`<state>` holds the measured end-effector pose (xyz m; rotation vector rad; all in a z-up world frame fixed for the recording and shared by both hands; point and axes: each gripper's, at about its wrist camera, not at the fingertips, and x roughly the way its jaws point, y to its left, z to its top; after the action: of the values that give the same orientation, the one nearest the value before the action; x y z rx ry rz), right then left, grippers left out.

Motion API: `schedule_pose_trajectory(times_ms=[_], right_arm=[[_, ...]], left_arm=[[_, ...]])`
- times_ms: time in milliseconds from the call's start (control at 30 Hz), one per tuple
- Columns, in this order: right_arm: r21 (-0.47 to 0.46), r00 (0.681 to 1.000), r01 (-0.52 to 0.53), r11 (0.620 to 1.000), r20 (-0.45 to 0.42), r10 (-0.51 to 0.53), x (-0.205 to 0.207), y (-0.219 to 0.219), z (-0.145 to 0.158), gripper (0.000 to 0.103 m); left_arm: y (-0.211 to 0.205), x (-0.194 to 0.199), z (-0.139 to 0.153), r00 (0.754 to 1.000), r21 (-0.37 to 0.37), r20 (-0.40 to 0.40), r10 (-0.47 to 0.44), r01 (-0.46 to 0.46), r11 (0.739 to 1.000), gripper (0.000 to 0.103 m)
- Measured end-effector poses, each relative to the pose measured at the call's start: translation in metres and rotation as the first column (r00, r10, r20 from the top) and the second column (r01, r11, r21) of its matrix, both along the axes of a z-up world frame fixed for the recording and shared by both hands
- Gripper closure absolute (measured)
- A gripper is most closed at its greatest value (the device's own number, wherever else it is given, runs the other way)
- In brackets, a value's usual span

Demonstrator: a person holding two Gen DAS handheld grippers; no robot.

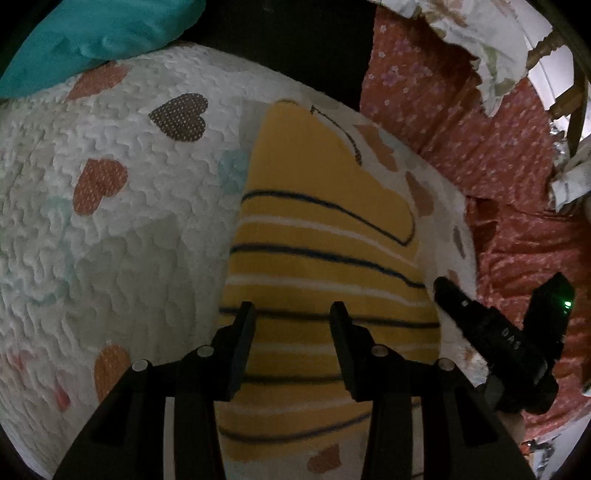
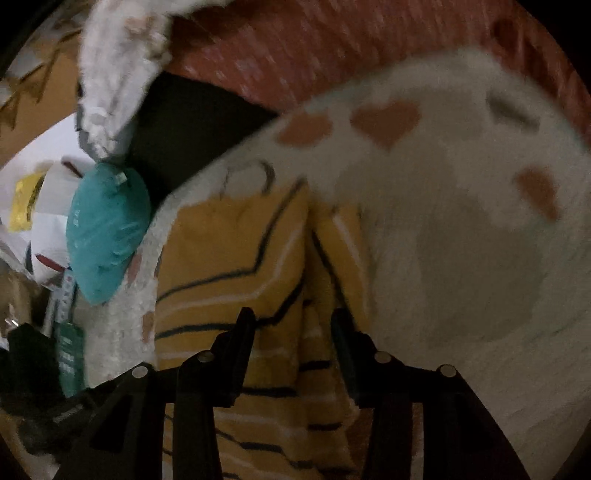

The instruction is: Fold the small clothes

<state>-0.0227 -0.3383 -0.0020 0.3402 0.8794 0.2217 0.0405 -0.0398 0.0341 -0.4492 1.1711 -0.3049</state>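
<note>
A yellow garment [image 1: 317, 221] with dark and white stripes lies folded into a long narrow shape on a white quilt [image 1: 110, 240] with heart patches. My left gripper [image 1: 291, 314] hovers over its near half, open, with nothing pinched. My right gripper [image 1: 454, 299] shows as a black body at the garment's right edge. In the blurred right wrist view the right gripper [image 2: 291, 321] is open over the same garment [image 2: 229, 258]. A raised fold of the cloth runs between its fingers, and the pads stand apart from it.
A teal pillow [image 1: 92, 33] rests at the quilt's far left corner. A red floral sheet [image 1: 480, 147] spreads beyond the quilt's right edge, with crumpled white patterned cloth [image 1: 480, 40] on it. In the right wrist view, boxes and papers [image 2: 40, 206] clutter the area past the teal pillow [image 2: 107, 229].
</note>
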Motion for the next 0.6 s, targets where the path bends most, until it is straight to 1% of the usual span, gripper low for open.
schedule_pose_trajectory(times_ms=[33,67,100,167,233,300,333,400,467,500,533,600], right_arm=[[0.011,1.0,-0.011,1.0,0.019,0.011,-0.007,0.0,0.005,0.082],[0.028,0.999,-0.025,0.999,0.027,0.024,-0.015,0.002,0.01,0.089],[0.042,0.999,-0.039,0.998,0.028,0.038,-0.023,0.004,0.011,0.089],[0.035,0.998,-0.064,0.997,0.004,0.064,-0.036,0.009,0.005,0.089],[0.007,0.994,-0.08,0.997,-0.072,0.08,-0.043,0.013,-0.011,0.089],[-0.011,0.982,-0.093,0.996,-0.165,0.09,-0.042,0.014,-0.033,0.089],[-0.018,0.982,-0.069,0.997,-0.178,0.065,-0.045,0.01,-0.037,0.089],[-0.007,0.987,-0.036,0.999,-0.155,0.034,-0.051,0.004,-0.029,0.089],[-0.028,0.995,-0.033,0.999,-0.099,0.03,-0.066,0.0,-0.012,0.089],[-0.048,0.997,-0.032,0.998,-0.078,0.028,-0.074,-0.002,-0.006,0.088],[-0.065,0.998,-0.028,0.997,-0.064,0.024,-0.082,-0.004,-0.002,0.088],[-0.076,0.998,-0.013,0.997,-0.062,0.009,-0.104,-0.01,-0.002,0.085]], left_arm=[[0.001,-0.007,-0.002,1.0,-0.003,-0.008,-0.004,0.004,1.0,0.064],[0.001,-0.012,-0.005,1.0,-0.002,-0.019,-0.008,0.008,1.0,0.064],[0.0,-0.019,-0.011,0.999,0.01,-0.037,-0.019,0.019,1.0,0.064],[-0.003,-0.028,-0.023,0.997,0.047,-0.066,-0.031,0.034,0.998,0.063],[-0.006,-0.032,-0.033,0.996,0.08,-0.072,-0.052,0.058,0.995,0.06],[-0.006,-0.034,-0.034,0.996,0.101,-0.05,-0.068,0.073,0.992,0.057],[-0.003,-0.036,-0.032,0.997,0.097,-0.047,-0.061,0.066,0.993,0.057],[0.006,-0.043,-0.026,0.998,0.07,-0.044,-0.034,0.037,0.997,0.057],[0.013,-0.053,-0.017,0.999,0.055,-0.026,-0.02,0.021,0.998,0.057],[0.015,-0.059,-0.012,1.0,0.059,-0.012,-0.018,0.018,0.998,0.057],[0.016,-0.067,-0.007,1.0,0.077,0.01,-0.015,0.014,0.997,0.057],[0.017,-0.086,-0.001,0.999,0.124,0.046,-0.01,0.004,0.992,0.057]])
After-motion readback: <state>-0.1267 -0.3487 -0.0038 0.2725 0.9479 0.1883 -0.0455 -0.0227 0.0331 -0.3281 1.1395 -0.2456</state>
